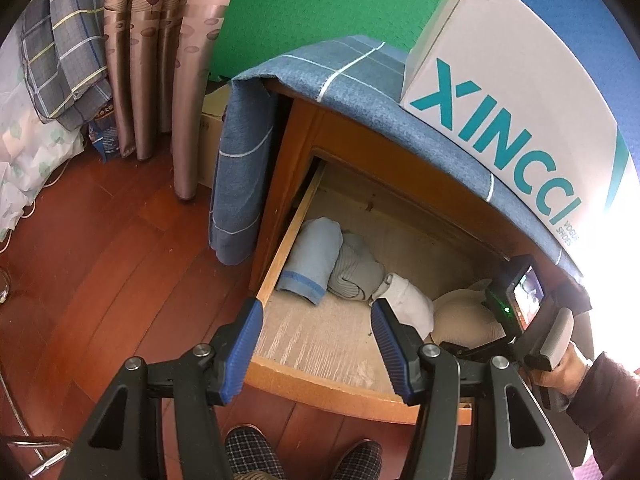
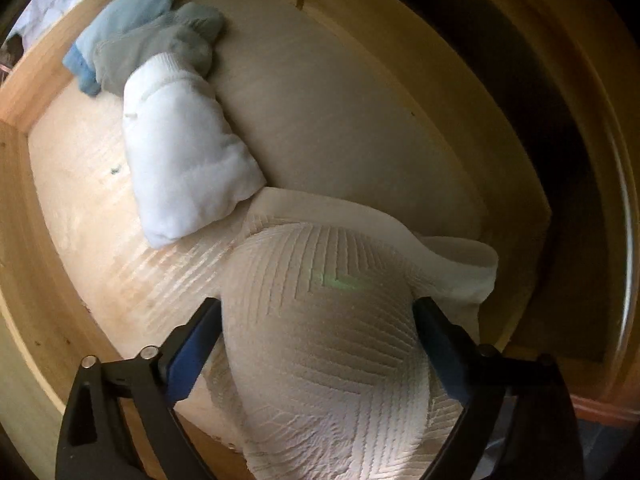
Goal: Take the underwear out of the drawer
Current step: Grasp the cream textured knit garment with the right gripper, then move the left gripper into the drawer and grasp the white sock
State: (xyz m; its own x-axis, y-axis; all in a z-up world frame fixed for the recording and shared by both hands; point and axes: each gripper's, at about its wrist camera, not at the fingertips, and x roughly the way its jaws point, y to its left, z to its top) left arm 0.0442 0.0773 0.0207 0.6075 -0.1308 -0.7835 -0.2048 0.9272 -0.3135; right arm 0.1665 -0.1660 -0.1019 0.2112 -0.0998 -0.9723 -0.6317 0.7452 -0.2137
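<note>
Cream, chevron-ribbed fabric fills most of my right wrist view: the cream ribbed underwear [image 2: 328, 340] lies at the right end of the open honey-coloured wooden drawer [image 1: 280, 248], on its pale floor. My right gripper [image 2: 316, 320] straddles the mound, one blue-padded finger at each side of it, spread wide. Both pads sit right against the cloth, yet whether they press it I cannot tell — the tips are half hidden by the bulge. A faint green smear of light lies on top of the fabric.

Just beyond it a folded white sock bundle [image 2: 184, 164] touches the underwear's upper edge. Farther left lie a grey rolled sock [image 2: 160, 52] and a light blue folded cloth [image 2: 120, 24], both soft with blur.

My left gripper [image 1: 318, 320] hangs above the drawer's front left part, fingers wide apart and holding nothing. From there the underwear [image 1: 460, 316] shows only partly, behind the right gripper's black body and its small screen. On the cabinet top a blue checked cloth [image 1: 340, 68] hangs over the edge, with a white shoe box printed in teal letters [image 1: 512, 92] on it, the box cut off by glare at the right.
</note>
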